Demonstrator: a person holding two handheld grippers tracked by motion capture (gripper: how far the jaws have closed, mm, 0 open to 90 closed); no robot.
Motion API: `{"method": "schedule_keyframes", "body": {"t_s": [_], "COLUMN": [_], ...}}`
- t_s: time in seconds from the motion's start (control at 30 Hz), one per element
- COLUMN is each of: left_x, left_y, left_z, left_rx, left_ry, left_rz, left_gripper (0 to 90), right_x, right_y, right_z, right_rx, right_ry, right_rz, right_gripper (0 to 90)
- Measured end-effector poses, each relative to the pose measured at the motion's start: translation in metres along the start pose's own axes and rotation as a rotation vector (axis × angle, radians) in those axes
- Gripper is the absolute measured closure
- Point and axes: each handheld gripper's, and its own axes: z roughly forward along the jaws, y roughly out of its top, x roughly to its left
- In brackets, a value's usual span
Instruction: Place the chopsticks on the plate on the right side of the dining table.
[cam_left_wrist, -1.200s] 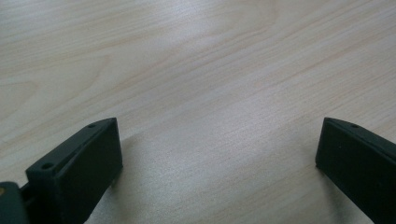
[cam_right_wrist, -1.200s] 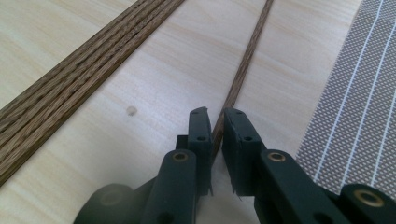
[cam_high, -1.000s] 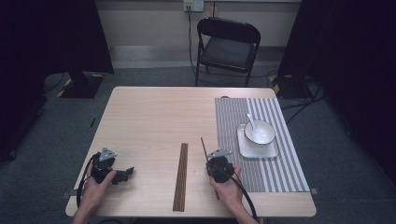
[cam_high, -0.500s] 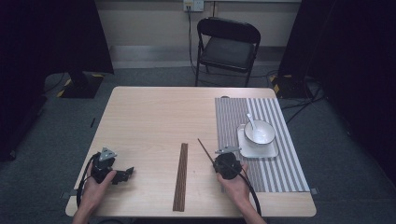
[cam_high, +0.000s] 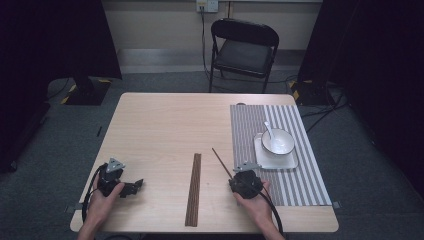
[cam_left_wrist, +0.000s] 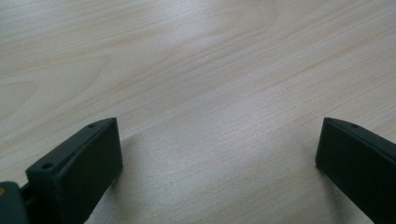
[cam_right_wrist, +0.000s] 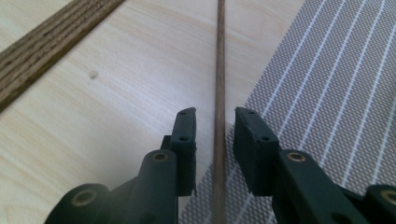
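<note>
Risk at the left is low: left gripper (cam_high: 133, 185) rests on the bare worktop (cam_high: 160, 130), jaws spread wide with nothing between them, well apart from everything else

Row of dark sticks (cam_high: 193, 189) lies mid-worktop; a sideways sweep by either hand could scatter it, since it looks like loose pieces laid side by side

Single chopstick (cam_high: 220, 161) lies just right of that row, angled up and left, its near end running between the jaws of the right gripper (cam_high: 236, 175). Those jaws have just been opening; in the right gripper view they are released, a slim gap on each side of the chopstick (cam_right_wrist: 219, 70), pads not pressing it. Likely trouble here:
- thin round stick could roll off line on the smooth wood once freed
- near end seems to sit at the placemat (cam_high: 300, 185) edge, so it may rock or lie uneven
- lifting the right gripper (cam_right_wrist: 214, 116) crooked could catch the stick and flick it into the row
- pulling back to the right risks snagging the mat and shifting the plate (cam_high: 289, 162)

Materials, same order: worktop is pale wood grain, smooth, matte. Row of sticks is dark brown, striped lengthwise, flat as a band. Chopstick is slim, brown, straight, tapering. Jaws are black hard blocks with screw holes. Placemat (cam_right_wrist: 336, 93) is grey woven mesh with white stripes, flexible. Plate is white, square, glossy; white round bowl (cam_high: 284, 145) sits on it with a white spoon (cam_high: 268, 131) inside
</note>
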Motion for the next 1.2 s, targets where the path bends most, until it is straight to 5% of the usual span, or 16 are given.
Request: {"method": "schedule_keyframes", "body": {"t_s": [0.17,0.9,1.2], "left_x": [0.0,0.0,0.0], "left_y": [0.0,0.0,0.0], "left_z": [0.0,0.0,0.0], "left_rx": [-0.003,-0.002,-0.002], "left_ry": [0.0,0.0,0.0], "left_rz": [-0.004,-0.004,-0.004], "left_gripper": [0.0,0.0,0.0], "right_x": [-0.008,-0.016,-0.013], "right_y": [-0.007,0.003,0.003], "right_z": [-0.005,0.006,0.006], "right_rx": [-0.01,-0.032,-0.034], "right_ry": [0.002,-0.007,-0.014], "right_rz": [0.023,0.01,0.011], "right_gripper": [84.4,80.6,85.8]}}
